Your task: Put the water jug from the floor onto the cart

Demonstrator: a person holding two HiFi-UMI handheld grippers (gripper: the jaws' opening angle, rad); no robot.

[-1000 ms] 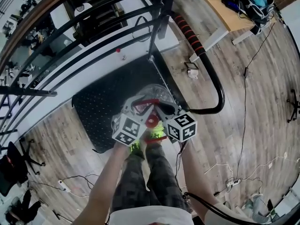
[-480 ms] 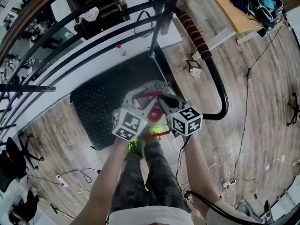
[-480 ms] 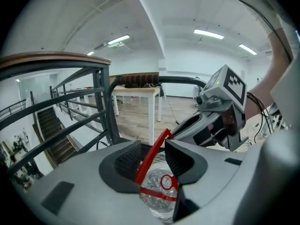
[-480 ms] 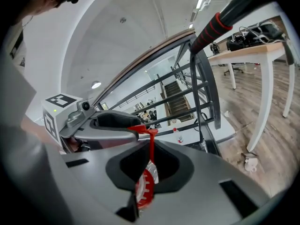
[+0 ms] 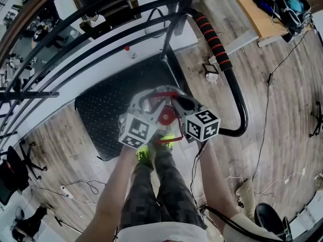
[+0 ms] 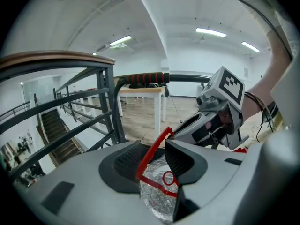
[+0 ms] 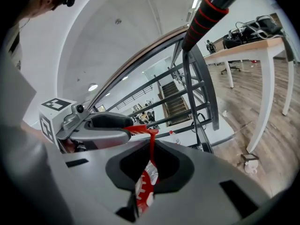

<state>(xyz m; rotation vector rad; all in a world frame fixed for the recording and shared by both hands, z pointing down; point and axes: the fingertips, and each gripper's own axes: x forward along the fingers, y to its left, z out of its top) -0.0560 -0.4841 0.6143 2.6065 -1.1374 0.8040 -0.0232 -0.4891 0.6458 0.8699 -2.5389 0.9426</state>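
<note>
The water jug (image 5: 164,93) is clear plastic with a red cap (image 5: 165,117) and a thin red handle (image 6: 151,157). It hangs over the near right part of the cart's black studded deck (image 5: 103,112). Both grippers carry it by the handle. My left gripper (image 5: 151,104) is shut on the red strap, with the clear jug body (image 6: 157,198) showing below its jaws. My right gripper (image 5: 175,105) is shut on the same handle (image 7: 151,146) from the other side, with the red cap (image 7: 144,191) just under it. Each gripper faces the other across the jug.
The cart's black push bar (image 5: 237,97) with a red-striped grip (image 5: 214,39) curves round on the right. A dark railing (image 5: 75,39) and a white ledge run behind the cart. A desk (image 5: 252,14) stands at the far right, and cables (image 5: 262,135) lie on the wooden floor. My green shoes (image 5: 151,150) stand at the deck's near edge.
Both grippers, still shut on the handle, have carried the jug a little forward and down, further over the cart's deck.
</note>
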